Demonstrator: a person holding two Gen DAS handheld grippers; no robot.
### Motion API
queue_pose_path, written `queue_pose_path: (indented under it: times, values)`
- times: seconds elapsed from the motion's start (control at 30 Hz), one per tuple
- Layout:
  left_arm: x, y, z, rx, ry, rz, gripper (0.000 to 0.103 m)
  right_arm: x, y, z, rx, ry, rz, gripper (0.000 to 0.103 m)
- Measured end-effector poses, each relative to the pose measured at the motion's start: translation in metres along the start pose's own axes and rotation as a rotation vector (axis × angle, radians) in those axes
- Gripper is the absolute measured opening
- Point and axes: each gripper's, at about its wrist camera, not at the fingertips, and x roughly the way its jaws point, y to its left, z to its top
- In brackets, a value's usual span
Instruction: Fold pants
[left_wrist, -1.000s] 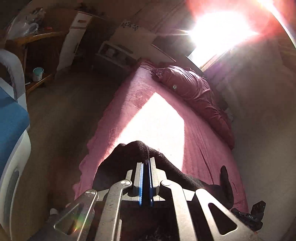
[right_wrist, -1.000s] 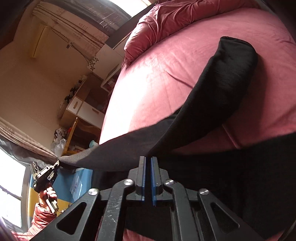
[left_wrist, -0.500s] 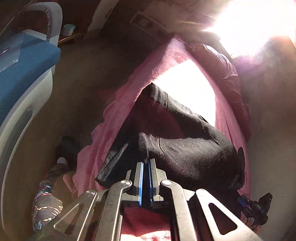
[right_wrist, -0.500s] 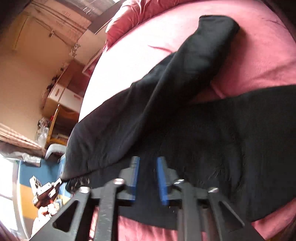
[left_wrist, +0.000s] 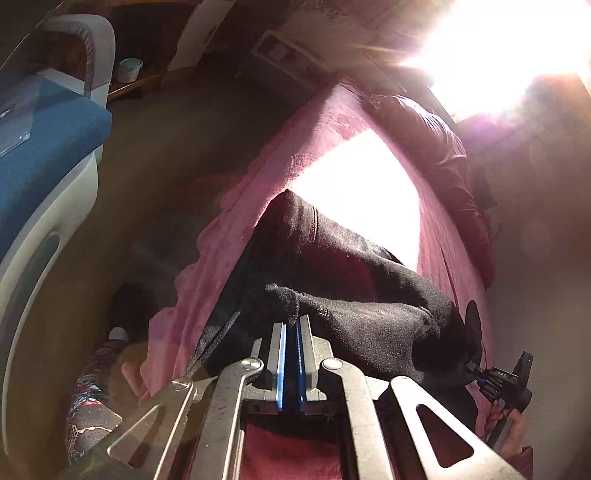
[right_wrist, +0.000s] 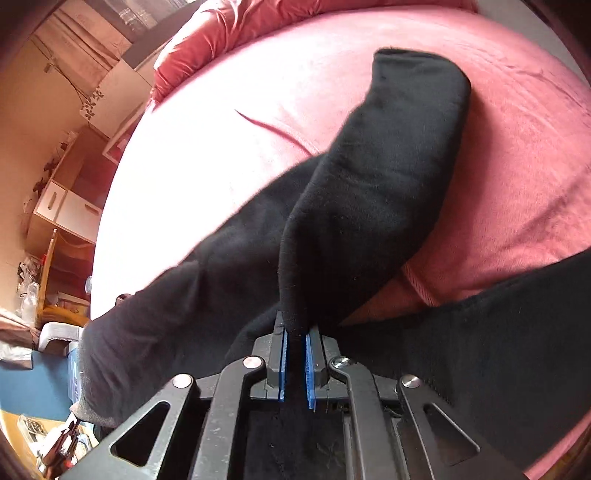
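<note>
Left wrist view is half washed out by glare from the window, so I can hardly make out the far end of the bed (left_wrist: 325, 122) or the bedding bunched there. My left tongs (left_wrist: 291, 325) point steeply down, blades together, clamped on a thin edge of the black pants (left_wrist: 369, 314) right at their tips. Off to the right of them I see my right tongs (left_wrist: 476, 373), small and partly cut off by the frame edge, buried in the same cloth. Below and left of the left tongs a patterned trouser leg (left_wrist: 88, 398) and a shoe show dimly in shadow.

In the right wrist view the right tongs (right_wrist: 295, 332) also tilt down; their jaws have just been closing and now pinch a fold of the pants (right_wrist: 388, 177) between the blue pads. From that pinch one leg runs straight ahead and slightly right across the pink bed (right_wrist: 517, 129), its open cuff farthest away. More cloth spreads left and right of the tongs, cut off at the frame's lower edge.
</note>
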Motion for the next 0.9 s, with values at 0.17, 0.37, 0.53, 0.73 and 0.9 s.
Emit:
queue_pose_path:
  times: [0.17,0.37,0.53,0.73,0.9]
  values:
    - [-0.016,-0.017,0.025,0.046,-0.073,-0.025,0.005,-0.057,-0.01,-0.003,0.015,-0.125,0.197,0.008]
    - [0.006,0.01,0.001,-0.004,0.038,0.014,0.006,-0.059,-0.036,-0.069,-0.036,-0.051,0.183,0.007]
    - [0.009,0.046,-0.028,-0.171,0.104,0.02,0.023,-0.017,-0.066,-0.104,0.042,0.035,0.143,0.007]
    - [-0.012,0.055,-0.038,-0.327,0.083,-0.078,0.03,-0.001,-0.067,-0.104,0.008,0.043,0.102,0.007]
    - [0.009,0.042,-0.032,-0.371,0.128,-0.098,0.038,0.004,-0.063,-0.107,0.025,0.043,0.111,0.007]
